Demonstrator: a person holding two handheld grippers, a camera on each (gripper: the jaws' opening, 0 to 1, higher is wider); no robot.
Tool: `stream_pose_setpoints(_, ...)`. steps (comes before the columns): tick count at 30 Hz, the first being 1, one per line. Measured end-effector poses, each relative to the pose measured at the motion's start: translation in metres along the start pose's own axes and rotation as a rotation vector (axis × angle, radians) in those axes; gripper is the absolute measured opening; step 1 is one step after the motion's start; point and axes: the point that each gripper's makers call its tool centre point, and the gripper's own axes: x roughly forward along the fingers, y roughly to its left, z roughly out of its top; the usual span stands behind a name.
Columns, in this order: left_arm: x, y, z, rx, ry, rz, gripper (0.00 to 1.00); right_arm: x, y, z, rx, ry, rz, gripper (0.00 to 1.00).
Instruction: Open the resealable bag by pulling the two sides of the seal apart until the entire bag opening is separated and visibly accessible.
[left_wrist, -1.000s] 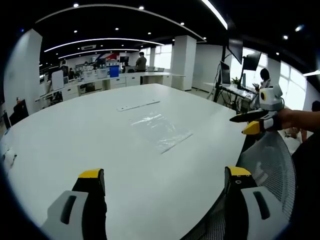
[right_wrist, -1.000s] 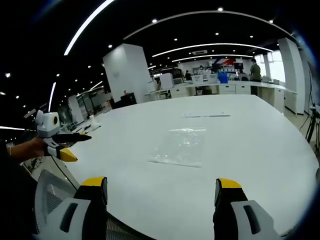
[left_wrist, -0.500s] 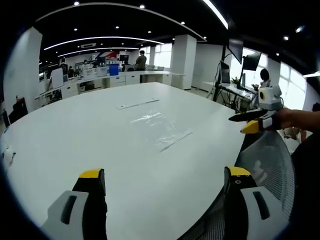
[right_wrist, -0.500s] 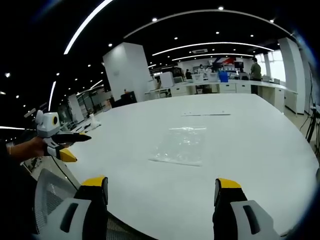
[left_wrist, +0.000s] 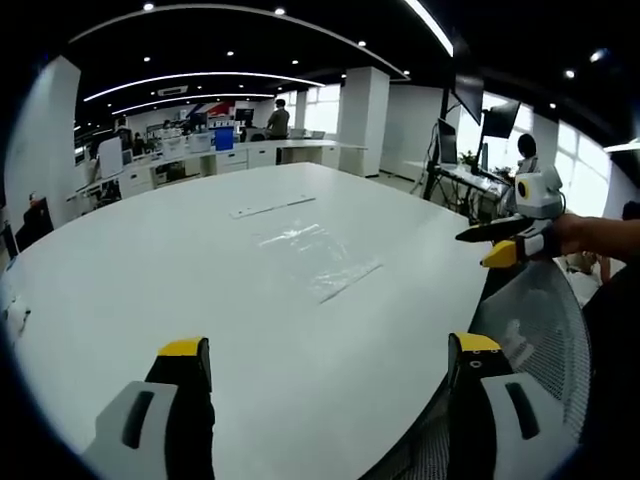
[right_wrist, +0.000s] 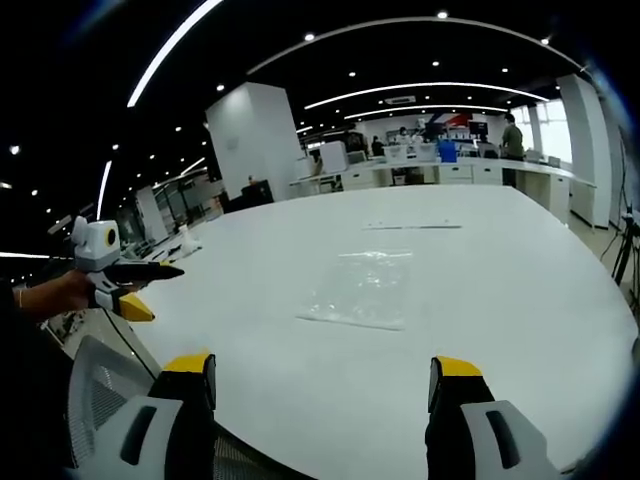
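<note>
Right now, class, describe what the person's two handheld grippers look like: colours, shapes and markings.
The left gripper has two broad black jaws, each capped with a yellow tip and flanked by a pale grey shell with a dark oval slot. The right gripper has the same build. Seen from the side in the left gripper view, the right gripper's jaws are slim, black and yellow-tipped. No sleeve or cable is discernible.

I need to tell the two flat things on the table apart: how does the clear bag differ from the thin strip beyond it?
The resealable bag is broad, crinkled and see-through; the strip is narrow, straight and opaque white. The bag lies nearer both grippers, the strip farther back, apart from it. Both lie flat on the white table, untouched.
</note>
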Motion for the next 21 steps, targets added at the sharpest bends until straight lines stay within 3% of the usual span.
stream_pose_setpoints(21,0.008,0.002,-0.007,-0.01,0.026,-0.007,0.94,0.011,0.001,-0.006,0.011,0.029,0.019,0.86)
